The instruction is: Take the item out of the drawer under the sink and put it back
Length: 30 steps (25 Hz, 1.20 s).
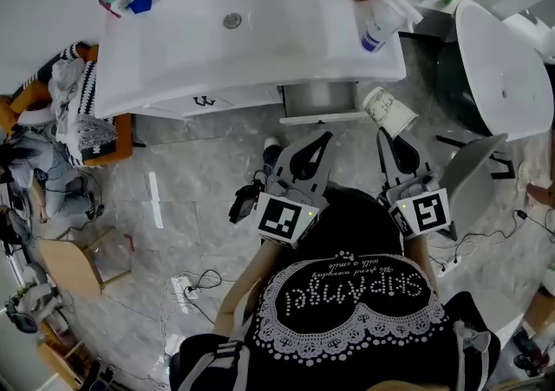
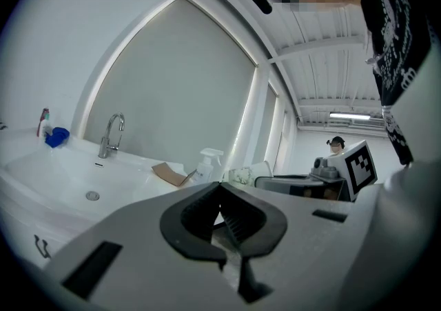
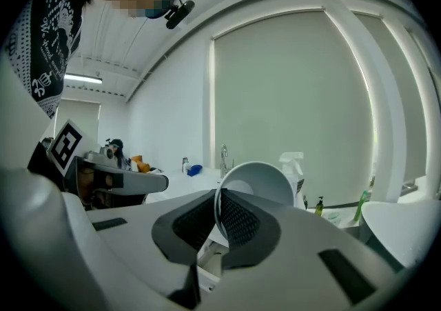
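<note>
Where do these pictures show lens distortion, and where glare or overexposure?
Both gripper views: black rounded corners, window frame bent into an arc. Head view: sink washed out white, glare streak on the floor.

open drawer (image 1: 319, 100) free in front, white chair (image 1: 499, 64) crowding right side (close)
</note>
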Each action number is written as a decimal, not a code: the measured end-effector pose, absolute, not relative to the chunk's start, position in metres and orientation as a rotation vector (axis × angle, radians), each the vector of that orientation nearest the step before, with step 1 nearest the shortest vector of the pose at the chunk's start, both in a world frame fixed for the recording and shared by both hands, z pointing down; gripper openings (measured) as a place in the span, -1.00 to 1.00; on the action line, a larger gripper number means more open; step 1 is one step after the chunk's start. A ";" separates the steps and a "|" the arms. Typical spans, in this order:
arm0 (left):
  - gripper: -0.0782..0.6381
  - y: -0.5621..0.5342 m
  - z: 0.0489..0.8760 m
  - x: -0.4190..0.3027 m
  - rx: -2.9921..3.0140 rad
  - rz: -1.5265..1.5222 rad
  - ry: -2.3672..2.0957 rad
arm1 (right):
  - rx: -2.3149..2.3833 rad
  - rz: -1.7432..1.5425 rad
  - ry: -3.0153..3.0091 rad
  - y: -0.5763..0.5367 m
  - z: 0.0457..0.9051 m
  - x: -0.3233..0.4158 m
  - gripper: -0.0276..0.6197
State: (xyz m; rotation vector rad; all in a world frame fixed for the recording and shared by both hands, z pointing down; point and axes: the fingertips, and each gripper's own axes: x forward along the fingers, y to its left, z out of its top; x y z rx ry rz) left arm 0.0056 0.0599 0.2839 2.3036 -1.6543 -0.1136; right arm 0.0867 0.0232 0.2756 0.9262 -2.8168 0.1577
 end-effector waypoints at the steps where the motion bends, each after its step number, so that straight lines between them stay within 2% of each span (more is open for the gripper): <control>1: -0.77 0.059 0.284 0.005 2.298 -0.120 -1.658 | 0.926 0.135 -2.809 0.023 0.276 0.087 -0.84; 10: -0.77 0.062 0.287 0.002 2.282 -0.085 -1.653 | 0.793 -0.164 -2.712 0.022 0.292 0.075 -0.84; 30: -0.77 0.081 0.286 -0.025 2.161 -0.141 -1.723 | 0.433 -0.345 -2.448 0.022 0.374 0.041 -0.84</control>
